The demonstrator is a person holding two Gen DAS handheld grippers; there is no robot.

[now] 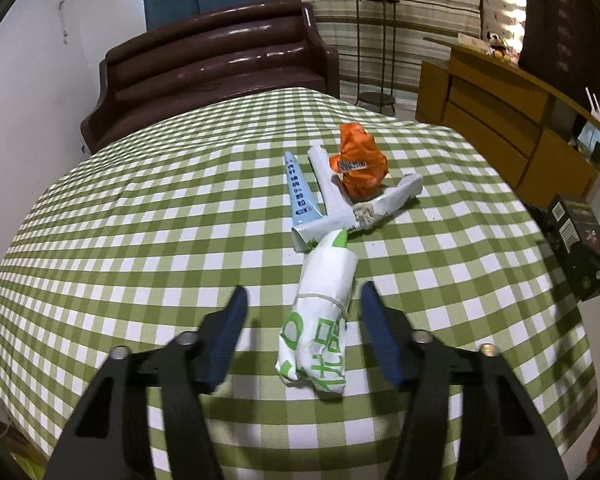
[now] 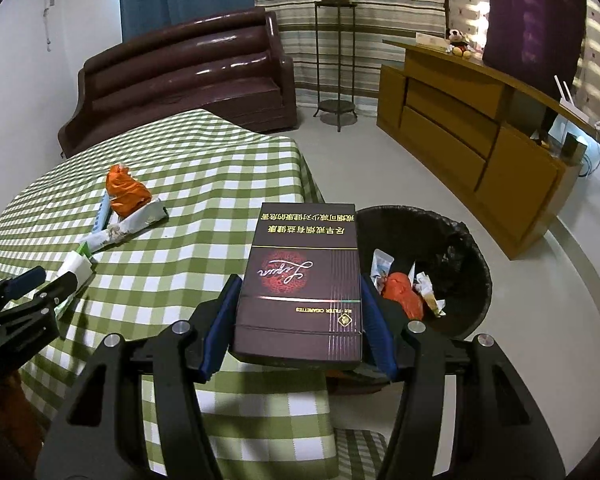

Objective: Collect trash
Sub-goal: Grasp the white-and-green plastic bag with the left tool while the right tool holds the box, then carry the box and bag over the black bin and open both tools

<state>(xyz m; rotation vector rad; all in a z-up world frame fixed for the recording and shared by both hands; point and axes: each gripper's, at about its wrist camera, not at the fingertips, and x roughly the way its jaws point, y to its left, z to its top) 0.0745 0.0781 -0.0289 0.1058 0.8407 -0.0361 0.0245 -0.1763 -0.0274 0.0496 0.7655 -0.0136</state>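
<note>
Right gripper (image 2: 298, 320) has its blue pads pinched on a dark cigarette box (image 2: 298, 276), held over the table's near corner, with the black-lined trash bin (image 2: 466, 248) just beside it at three o'clock (wrappers and an orange scrap already lie inside). Over on the other side, the left gripper (image 1: 302, 332) hangs spread wide above the green checked tablecloth (image 1: 140, 220), fingers either side of a crumpled white-and-green wrapper (image 1: 320, 332) and not touching it. Farther out, at twelve o'clock, a blue-and-white tube (image 1: 300, 192) lies against two crossed white wrappers (image 1: 340, 204), with an orange crumpled bag (image 1: 358, 164) resting on them. Beyond the table edge, a dark brown sofa (image 1: 216, 64).
</note>
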